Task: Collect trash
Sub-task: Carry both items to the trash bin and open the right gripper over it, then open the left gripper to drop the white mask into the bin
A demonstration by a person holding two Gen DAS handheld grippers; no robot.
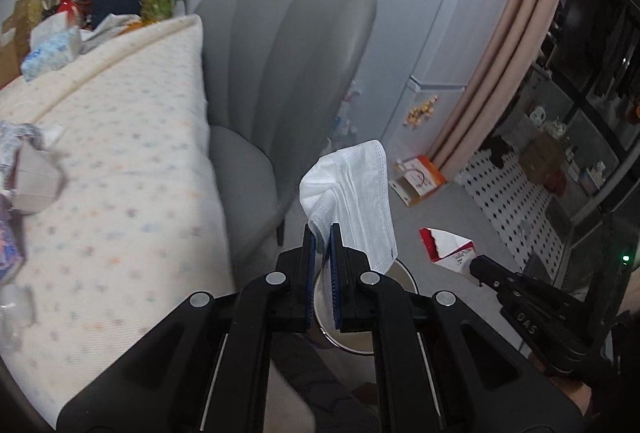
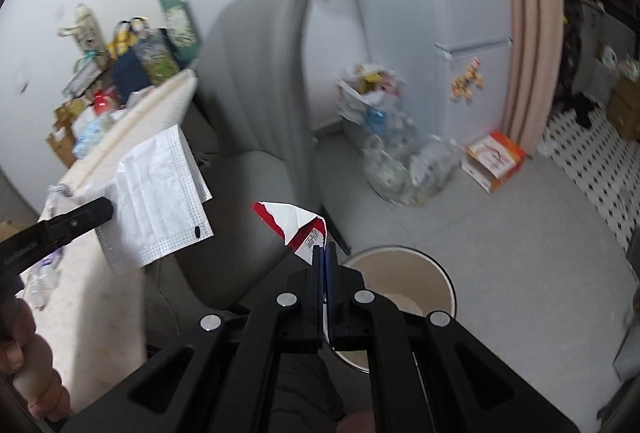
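My left gripper (image 1: 323,231) is shut on a white face mask (image 1: 352,193), which hangs over a round cream waste bin (image 1: 404,275) on the floor. The mask (image 2: 156,197) and the left gripper (image 2: 106,209) also show at the left of the right wrist view. My right gripper (image 2: 323,253) is shut on a torn red and white paper carton piece (image 2: 298,225), held just left of the bin (image 2: 436,273). That carton piece (image 1: 448,245) and the right gripper (image 1: 478,269) appear at the right of the left wrist view.
A grey chair (image 1: 280,73) stands behind the bin, beside a table with a dotted cream cloth (image 1: 120,153) and clutter on it. An orange and white box (image 2: 494,159) and a heap of clear bags (image 2: 400,161) lie by the fridge (image 2: 440,13).
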